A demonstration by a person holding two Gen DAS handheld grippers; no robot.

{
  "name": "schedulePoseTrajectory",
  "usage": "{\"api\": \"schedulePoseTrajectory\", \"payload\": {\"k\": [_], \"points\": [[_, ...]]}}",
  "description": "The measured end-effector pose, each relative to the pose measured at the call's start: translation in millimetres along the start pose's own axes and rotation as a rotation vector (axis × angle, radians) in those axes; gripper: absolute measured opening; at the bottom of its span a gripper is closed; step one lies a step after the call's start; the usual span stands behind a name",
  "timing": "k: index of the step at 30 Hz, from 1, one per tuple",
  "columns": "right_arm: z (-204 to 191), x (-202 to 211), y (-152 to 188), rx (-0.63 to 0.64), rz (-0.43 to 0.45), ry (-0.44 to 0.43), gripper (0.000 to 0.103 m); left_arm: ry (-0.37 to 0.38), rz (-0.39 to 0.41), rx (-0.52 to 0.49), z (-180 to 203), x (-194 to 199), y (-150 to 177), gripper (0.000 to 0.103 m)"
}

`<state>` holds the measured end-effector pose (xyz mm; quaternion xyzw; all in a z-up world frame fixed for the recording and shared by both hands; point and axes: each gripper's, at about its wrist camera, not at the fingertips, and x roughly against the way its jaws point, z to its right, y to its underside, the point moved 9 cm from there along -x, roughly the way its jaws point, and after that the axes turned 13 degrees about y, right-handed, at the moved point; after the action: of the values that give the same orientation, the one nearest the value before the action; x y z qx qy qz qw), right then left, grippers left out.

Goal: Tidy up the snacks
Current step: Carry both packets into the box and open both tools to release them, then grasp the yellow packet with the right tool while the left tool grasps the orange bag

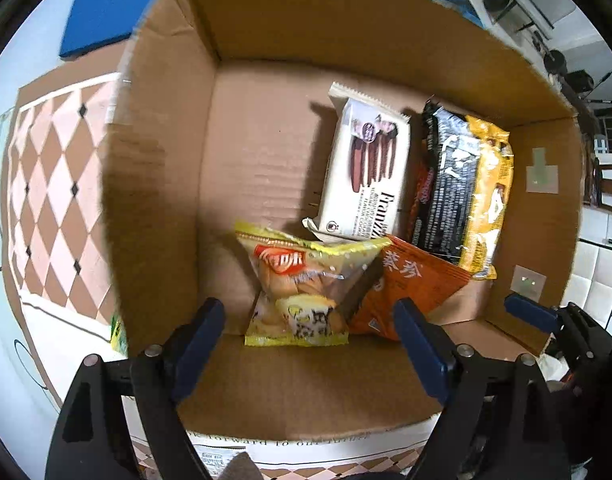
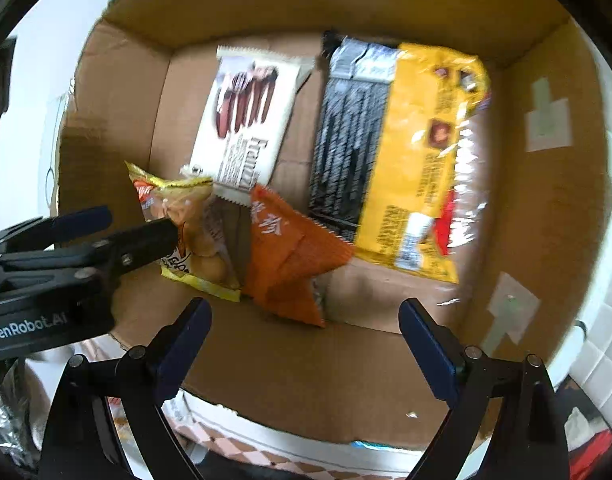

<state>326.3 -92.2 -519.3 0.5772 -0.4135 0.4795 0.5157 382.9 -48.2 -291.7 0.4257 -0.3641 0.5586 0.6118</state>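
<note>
While steeply down-tilted — both grippers [image 1: 310,354] [image 2: 306,346] agape over box [image 1: 265,152].

Yellow bun bag [image 1: 301,292], orange packet [image 1: 406,288], white cookie pack [image 1: 366,168], flat in box [image 1: 265,32]

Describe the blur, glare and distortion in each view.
Left wrist view: fisheye bends the cardboard box walls; yellow snack bag slightly smeared; white cookie pack fairly sharp. Right wrist view: motion blur throughout, glare streaks on the yellow-and-black packet, orange packet soft.
</note>
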Motion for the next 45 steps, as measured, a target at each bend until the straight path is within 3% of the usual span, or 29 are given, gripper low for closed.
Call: {"api": "schedulePoseTrajectory", "payload": {"k": [5, 12, 20, 26, 31, 38, 45], "points": [[19.9, 30.4, 7.4, -0.046, 0.13, 0.054, 0.097, -0.001, 0.145, -0.007, 6.0, 34.9, 13.8, 0.086], [7.5, 73.6, 36.4, -0.102, 0.27, 0.057, 0.097, -0.036, 0.338, -0.007, 8.7, 76.3, 47.1, 0.086], [-7.3, 97.0, 85.7, -0.214, 0.341, -0.01, 0.097, -0.106, 0.448, -0.012, -11.5, 100.4, 87.4, 0.086], [-24.4, 75.5, 119.3, -0.285, 0.314, -0.065, 0.097, -0.1, 0.385, 0.013, -42.5, 74.3, 114.5, 0.086], [-48.1, 26.2, 130.5, -0.334, 0.219, -0.134, 0.097, -0.074, 0.291, 0.056, -70.0, 31.4, 117.8, 0.086], [-61.8, -27.7, 123.0, -0.382, 0.163, -0.134, 0.097, -0.01, 0.15, 0.126, -95.5, -33.0, 109.0, 0.086], [-62.1, -60.7, 110.5, -0.433, 0.136, -0.118, 0.094, 0.018, 0.102, 0.182, -109.0, -63.5, 98.6, 0.086]]}}
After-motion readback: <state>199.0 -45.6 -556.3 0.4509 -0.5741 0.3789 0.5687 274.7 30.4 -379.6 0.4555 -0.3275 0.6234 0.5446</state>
